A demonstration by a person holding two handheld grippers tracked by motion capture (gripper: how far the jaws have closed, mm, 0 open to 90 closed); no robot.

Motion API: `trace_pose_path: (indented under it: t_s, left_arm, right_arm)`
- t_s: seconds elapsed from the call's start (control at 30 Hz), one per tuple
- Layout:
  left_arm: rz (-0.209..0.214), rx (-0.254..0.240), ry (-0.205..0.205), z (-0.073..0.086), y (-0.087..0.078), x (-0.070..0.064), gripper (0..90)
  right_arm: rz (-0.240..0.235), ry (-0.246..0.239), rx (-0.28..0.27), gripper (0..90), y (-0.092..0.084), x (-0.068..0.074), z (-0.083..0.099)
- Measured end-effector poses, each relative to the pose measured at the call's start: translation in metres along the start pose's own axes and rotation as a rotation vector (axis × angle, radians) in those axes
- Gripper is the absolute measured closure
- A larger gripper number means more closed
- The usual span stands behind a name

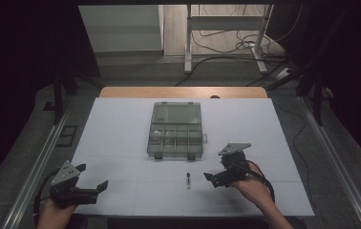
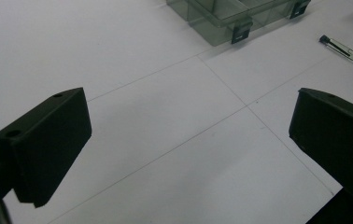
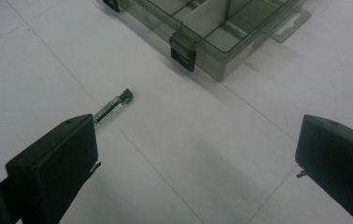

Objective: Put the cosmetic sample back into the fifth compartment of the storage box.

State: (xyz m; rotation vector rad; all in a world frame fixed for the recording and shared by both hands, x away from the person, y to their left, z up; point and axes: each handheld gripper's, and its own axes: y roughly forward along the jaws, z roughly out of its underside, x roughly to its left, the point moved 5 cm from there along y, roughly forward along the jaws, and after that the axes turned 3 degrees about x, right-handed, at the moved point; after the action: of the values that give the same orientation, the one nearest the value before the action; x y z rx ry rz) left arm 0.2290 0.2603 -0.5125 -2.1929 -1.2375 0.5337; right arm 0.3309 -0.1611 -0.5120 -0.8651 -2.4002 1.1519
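A clear grey compartment box (image 1: pixel 175 130) lies open in the middle of the white table, its lid folded back. A small clear vial with a black cap (image 1: pixel 188 179) lies on the table in front of it. My right gripper (image 1: pixel 218 171) is just right of the vial, jaws open and empty; in the right gripper view the vial (image 3: pixel 112 108) lies beside the left jaw, with the box corner (image 3: pixel 212 42) ahead. My left gripper (image 1: pixel 92 179) is open and empty near the front left corner. The left gripper view shows the vial (image 2: pixel 339 48) far right and the box (image 2: pixel 221 23) ahead.
The white table top (image 1: pixel 121 138) ends at a wooden strip (image 1: pixel 183 92) at the back. Beyond it stand a desk frame (image 1: pixel 226 38) and cables on the floor. Metal rails (image 1: pixel 40 162) run along both sides. A small white tag (image 1: pixel 205 138) lies right of the box.
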Motion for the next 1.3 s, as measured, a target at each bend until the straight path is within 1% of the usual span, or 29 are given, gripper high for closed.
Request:
trace_pose_path:
  t_s: [0.17, 0.2, 0.37, 0.43, 0.5, 0.67, 0.7, 0.83, 0.9, 0.93, 0.97, 1.03, 1.13, 1.3]
  left_arm:
    - [0.0, 0.001, 0.001, 0.0, 0.0, 0.0, 0.0]
    - [0.001, 0.001, 0.001, 0.0, 0.0, 0.0, 0.0]
    - [0.002, 0.001, 0.0, 0.0, 0.0, 0.0, 0.0]
    - [0.002, 0.002, 0.0, 0.0, 0.0, 0.0, 0.0]
    - [0.001, 0.002, 0.002, 0.0, 0.0, 0.0, 0.0]
    - [0.001, 0.002, 0.003, 0.0, 0.0, 0.0, 0.0]
    - [0.002, 0.002, 0.003, 0.0, 0.0, 0.0, 0.0]
    - [0.002, 0.002, 0.003, 0.0, 0.0, 0.0, 0.0]
    - [0.003, 0.001, 0.001, 0.0, 0.0, 0.0, 0.0]
    - [0.002, 0.001, 0.002, 0.0, 0.0, 0.0, 0.0]
    - [0.003, 0.001, 0.002, 0.0, 0.0, 0.0, 0.0]
    - [0.003, 0.001, 0.003, 0.0, 0.0, 0.0, 0.0]
    - [0.003, 0.002, 0.006, 0.0, 0.001, 0.0, 0.0]
    - [0.003, 0.002, 0.007, 0.0, 0.0, 0.0, 0.0]
  right_arm:
    - [-0.007, -0.002, 0.027, 0.0, 0.006, 0.005, -0.003]
    - [-0.021, -0.005, 0.036, 0.0, 0.009, 0.008, -0.004]
    - [-0.032, -0.023, 0.051, 0.0, 0.015, 0.012, -0.007]
    - [-0.038, -0.023, 0.062, 0.0, 0.019, 0.015, -0.009]
    - [-0.049, -0.034, 0.085, 0.0, 0.024, 0.02, -0.011]
    - [-0.06, -0.038, 0.108, 0.0, 0.031, 0.025, -0.013]
    - [-0.066, -0.04, 0.122, 1.8, 0.035, 0.028, -0.014]
    - [-0.075, -0.044, 0.149, 6.0, 0.041, 0.033, -0.016]
    - [-0.078, -0.046, 0.155, 7.6, 0.043, 0.035, -0.016]
    - [-0.089, -0.054, 0.164, 9.9, 0.046, 0.038, -0.017]
    - [-0.089, -0.054, 0.164, 9.9, 0.046, 0.038, -0.017]
    - [-0.09, -0.059, 0.175, 13.4, 0.049, 0.041, -0.018]
    - [-0.092, -0.074, 0.192, 22.2, 0.054, 0.045, -0.02]
    - [-0.087, -0.12, 0.226, 39.2, 0.061, 0.052, -0.018]
